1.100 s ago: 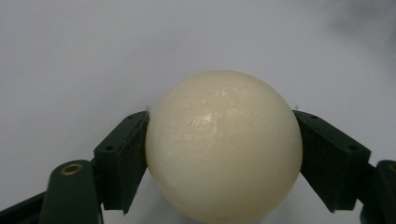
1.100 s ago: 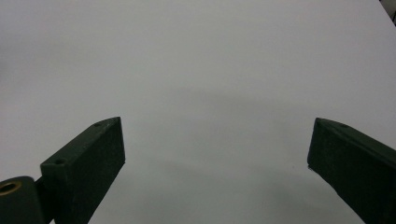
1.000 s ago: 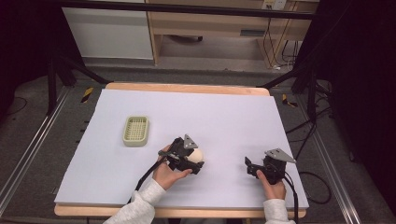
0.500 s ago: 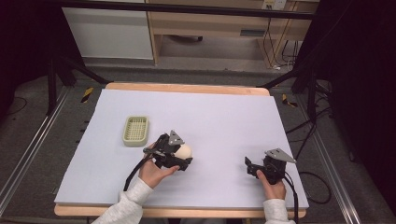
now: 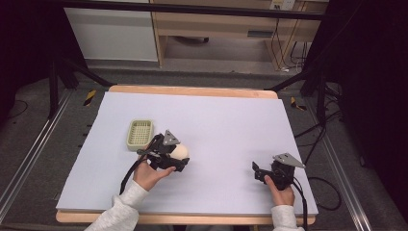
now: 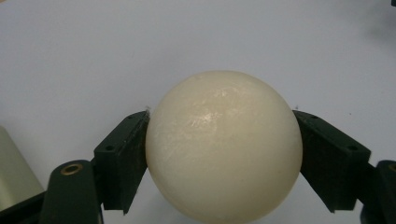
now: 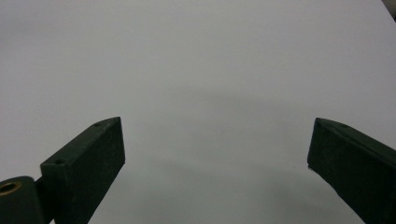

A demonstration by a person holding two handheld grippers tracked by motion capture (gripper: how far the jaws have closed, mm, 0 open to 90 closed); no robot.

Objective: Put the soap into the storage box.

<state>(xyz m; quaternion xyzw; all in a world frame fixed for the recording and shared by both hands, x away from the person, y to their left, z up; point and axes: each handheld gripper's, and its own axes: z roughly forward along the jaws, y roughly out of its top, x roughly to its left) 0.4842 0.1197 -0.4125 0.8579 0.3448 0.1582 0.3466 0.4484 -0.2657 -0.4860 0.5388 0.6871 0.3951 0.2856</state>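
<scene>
Left gripper [image 5: 179, 155] is carrying a cream ball [image 5: 180, 152] just above the bench [image 5: 231, 120], just beside and to the right of a pale green basket [image 5: 140, 134]. In the left gripper view the ball [image 6: 223, 147] is sitting between the 2 jaws, each pressing against its widest part, so the jaws are clamped on it at roughly ball width.

Judgement: the step in hand appears to be moving the ball toward the basket. To do it well, the grip should be kept level and steady, since a smooth round surface is held at only 2 contact points and could slip if the hand tilts. The ball should be brought squarely over the basket's opening and lowered close to its floor before the jaws are released, or it may roll off across the bench.

Right gripper [image 5: 262, 172] is resting near the bench's front right edge, well apart from the ball. In the right gripper view its jaws are standing wide apart, holding nothing, with bare bench [image 7: 196, 70] beyond.
</scene>
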